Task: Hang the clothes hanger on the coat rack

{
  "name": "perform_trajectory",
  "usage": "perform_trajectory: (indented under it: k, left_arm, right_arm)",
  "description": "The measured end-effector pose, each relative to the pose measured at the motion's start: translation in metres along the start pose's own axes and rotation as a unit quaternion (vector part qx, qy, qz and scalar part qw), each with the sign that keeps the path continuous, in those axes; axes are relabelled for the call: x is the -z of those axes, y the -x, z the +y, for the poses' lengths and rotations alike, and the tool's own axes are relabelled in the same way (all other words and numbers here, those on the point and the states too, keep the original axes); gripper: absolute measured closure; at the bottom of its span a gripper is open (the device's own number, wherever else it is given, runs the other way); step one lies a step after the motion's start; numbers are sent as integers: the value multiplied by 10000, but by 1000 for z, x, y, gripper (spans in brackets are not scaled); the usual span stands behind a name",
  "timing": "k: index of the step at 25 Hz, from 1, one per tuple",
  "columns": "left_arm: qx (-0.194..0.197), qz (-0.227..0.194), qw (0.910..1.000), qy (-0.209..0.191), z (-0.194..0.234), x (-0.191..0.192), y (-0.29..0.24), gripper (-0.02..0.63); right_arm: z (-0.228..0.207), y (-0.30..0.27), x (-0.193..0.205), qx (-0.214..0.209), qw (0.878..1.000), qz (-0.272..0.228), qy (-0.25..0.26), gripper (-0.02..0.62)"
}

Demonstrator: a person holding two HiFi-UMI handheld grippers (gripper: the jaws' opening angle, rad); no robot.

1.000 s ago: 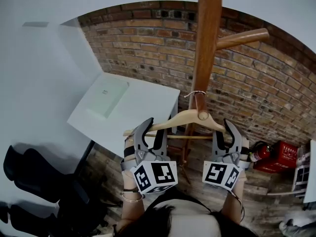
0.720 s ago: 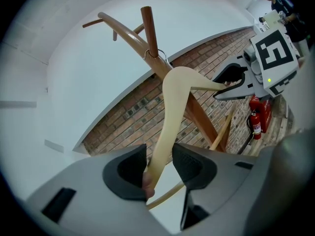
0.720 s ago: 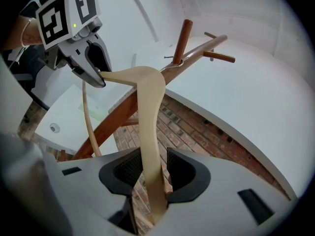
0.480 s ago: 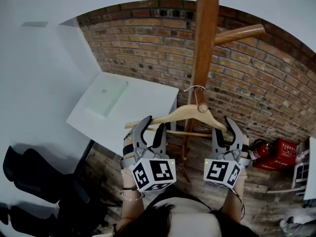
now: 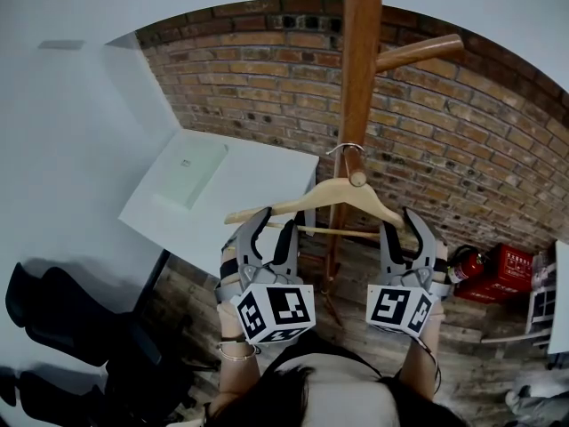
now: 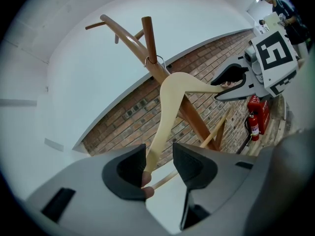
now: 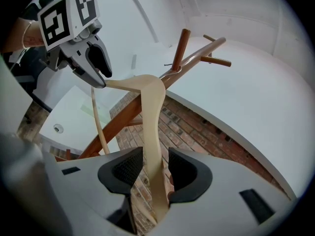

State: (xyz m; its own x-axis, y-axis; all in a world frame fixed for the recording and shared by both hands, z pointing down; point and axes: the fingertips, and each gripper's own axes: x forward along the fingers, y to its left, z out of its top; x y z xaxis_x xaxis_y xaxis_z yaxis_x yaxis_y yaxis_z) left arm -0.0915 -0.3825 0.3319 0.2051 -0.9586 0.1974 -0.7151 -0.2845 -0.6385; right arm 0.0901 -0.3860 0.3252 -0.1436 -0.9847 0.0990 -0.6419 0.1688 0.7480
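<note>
Clothes hanger (image 5: 302,203) hangs on coat rack (image 5: 358,78), ends loose inside left tool (image 5: 278,222) and right tool (image 5: 400,222), jaws just spread apart.

l gripper (image 5: 276,221) + r gripper (image 5: 399,222) held side by side in front of chest, pointing fwd, approx level, marker cubes (image 5: 274,312) facing head. jaws on both just been opening, standing wide apart. hanger (image 5: 302,205) end betw each pair, pads not clamping. forearms (image 5: 233,363) tucked in below cubes.
</note>
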Motion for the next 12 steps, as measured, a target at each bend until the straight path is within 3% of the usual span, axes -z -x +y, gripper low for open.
perform_trajectory:
  k: [12]
  left_arm:
    - [-184,49,9995,243,-3,0,28,442]
  right_arm:
    - [5,19,2,-136,9998,-111,-77,431]
